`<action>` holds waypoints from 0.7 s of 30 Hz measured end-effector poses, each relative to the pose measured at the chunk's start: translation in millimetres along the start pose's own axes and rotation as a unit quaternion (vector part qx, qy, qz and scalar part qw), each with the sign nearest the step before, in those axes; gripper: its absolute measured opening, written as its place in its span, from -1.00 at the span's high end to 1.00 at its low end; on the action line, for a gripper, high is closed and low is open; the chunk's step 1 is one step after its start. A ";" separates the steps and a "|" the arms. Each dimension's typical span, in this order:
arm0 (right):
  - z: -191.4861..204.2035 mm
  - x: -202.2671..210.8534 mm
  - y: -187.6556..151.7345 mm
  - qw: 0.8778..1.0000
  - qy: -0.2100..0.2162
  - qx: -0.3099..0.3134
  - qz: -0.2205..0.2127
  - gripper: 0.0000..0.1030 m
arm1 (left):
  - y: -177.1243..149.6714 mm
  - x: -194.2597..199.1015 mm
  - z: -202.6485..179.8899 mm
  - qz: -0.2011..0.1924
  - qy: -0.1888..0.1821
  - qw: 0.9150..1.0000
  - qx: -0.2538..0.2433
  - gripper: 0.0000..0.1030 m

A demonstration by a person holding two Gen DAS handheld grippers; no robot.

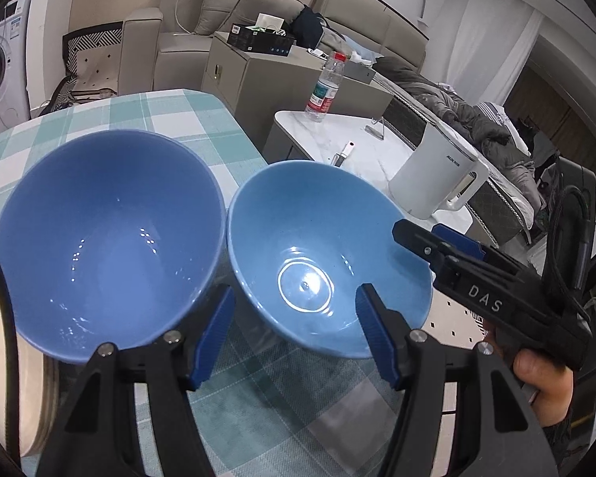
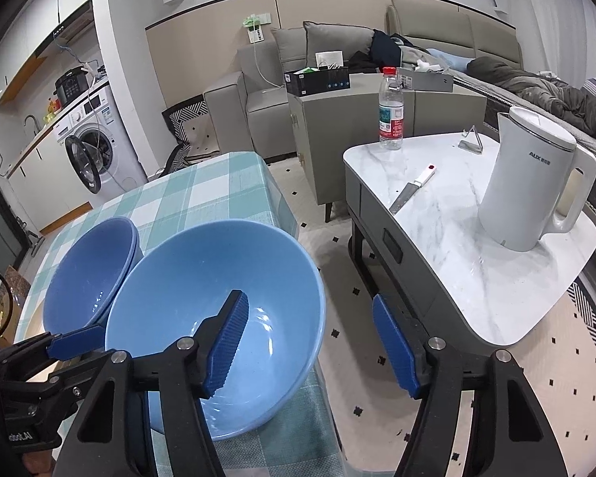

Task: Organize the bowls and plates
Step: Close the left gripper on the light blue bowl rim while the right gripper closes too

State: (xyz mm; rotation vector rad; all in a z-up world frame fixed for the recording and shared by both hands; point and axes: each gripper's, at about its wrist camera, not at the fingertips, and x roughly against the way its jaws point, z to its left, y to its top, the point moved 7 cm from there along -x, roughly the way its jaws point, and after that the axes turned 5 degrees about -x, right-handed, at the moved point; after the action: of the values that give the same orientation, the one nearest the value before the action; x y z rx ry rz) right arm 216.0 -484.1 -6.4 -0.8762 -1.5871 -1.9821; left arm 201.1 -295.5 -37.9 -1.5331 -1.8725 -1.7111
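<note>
Left wrist view: two glossy blue bowls sit upright side by side on the checked tabletop (image 1: 171,115), mouths up. The darker blue bowl (image 1: 107,238) is on the left, the lighter blue bowl (image 1: 322,254) on the right, rims almost touching. The left tongs (image 1: 294,334) straddle the near rim of the lighter bowl: the right blue pad sits inside it, the left pad outside in the gap between the two bowls. I can't tell if the pads actually press the rim or just bracket it. The right tongs (image 1: 437,238) come in from the right at the far side of the same bowl, with a hand (image 1: 544,381) behind them. A pale plate edge (image 1: 4,357) shows at far left.

Right wrist view: the lighter bowl (image 2: 218,310) fills the foreground at the tabletop's edge, the darker one (image 2: 91,274) just behind on the left. The right tongs (image 2: 310,342) have their left pad inside the bowl and the right pad outside over the floor, wall between them, grip unclear. The left tongs (image 2: 71,342) poke in low left
</note>
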 end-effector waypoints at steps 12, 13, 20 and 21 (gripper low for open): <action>3.3 -7.6 -4.5 1.000 0.004 0.008 0.010 -0.17 | 4.2 -9.9 1.8 -0.006 0.017 1.000 0.007 -0.11; 4.1 -7.9 -5.0 1.000 0.004 0.010 0.010 -0.16 | 4.1 -9.5 2.7 -0.006 0.017 1.000 0.008 -0.09; 4.9 -11.9 -7.9 1.000 0.006 0.013 0.015 -0.09 | 1.7 -12.9 3.2 0.004 0.010 1.000 0.015 -0.03; 4.1 -12.9 -7.7 1.000 0.006 0.012 0.016 -0.04 | 1.6 -13.5 3.1 0.004 0.011 1.000 0.017 -0.03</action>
State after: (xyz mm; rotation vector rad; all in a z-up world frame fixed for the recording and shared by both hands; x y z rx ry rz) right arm 220.5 -478.8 -20.4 -0.8736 -1.5785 -1.9382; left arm 209.9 -300.6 -47.4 -1.5018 -1.8719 -1.6765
